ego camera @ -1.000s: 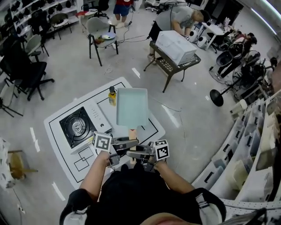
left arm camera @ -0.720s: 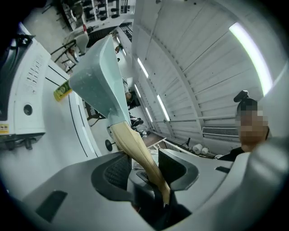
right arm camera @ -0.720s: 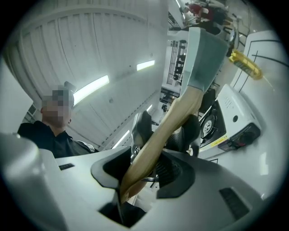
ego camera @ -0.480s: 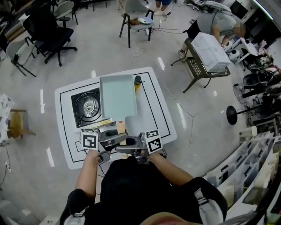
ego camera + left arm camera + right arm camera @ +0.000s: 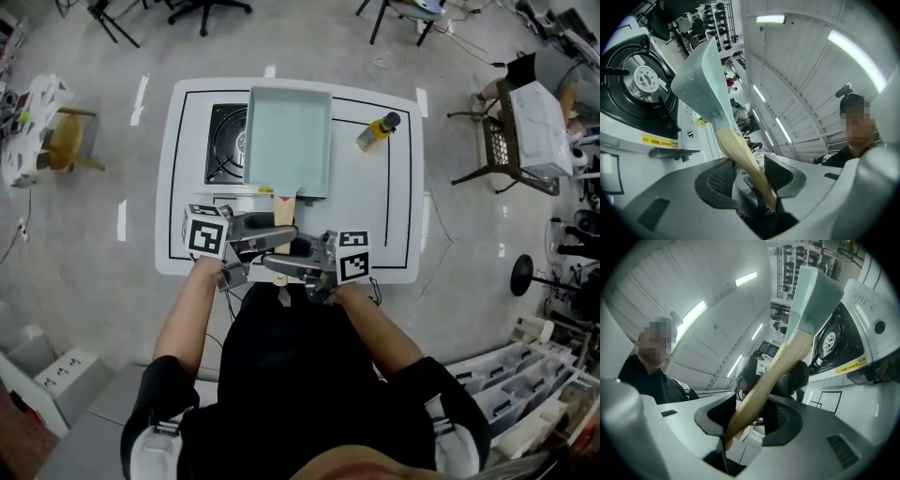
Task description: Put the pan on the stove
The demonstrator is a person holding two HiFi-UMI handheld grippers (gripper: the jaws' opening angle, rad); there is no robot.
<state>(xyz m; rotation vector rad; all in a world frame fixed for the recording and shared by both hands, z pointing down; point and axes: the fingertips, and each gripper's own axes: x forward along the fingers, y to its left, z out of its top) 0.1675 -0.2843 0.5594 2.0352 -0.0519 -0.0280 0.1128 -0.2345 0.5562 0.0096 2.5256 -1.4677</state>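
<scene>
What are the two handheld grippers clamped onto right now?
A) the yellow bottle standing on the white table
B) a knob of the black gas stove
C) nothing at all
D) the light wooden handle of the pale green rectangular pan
D: the light wooden handle of the pale green rectangular pan runs between the jaws of both the left gripper and the right gripper, and both close on it.
</scene>
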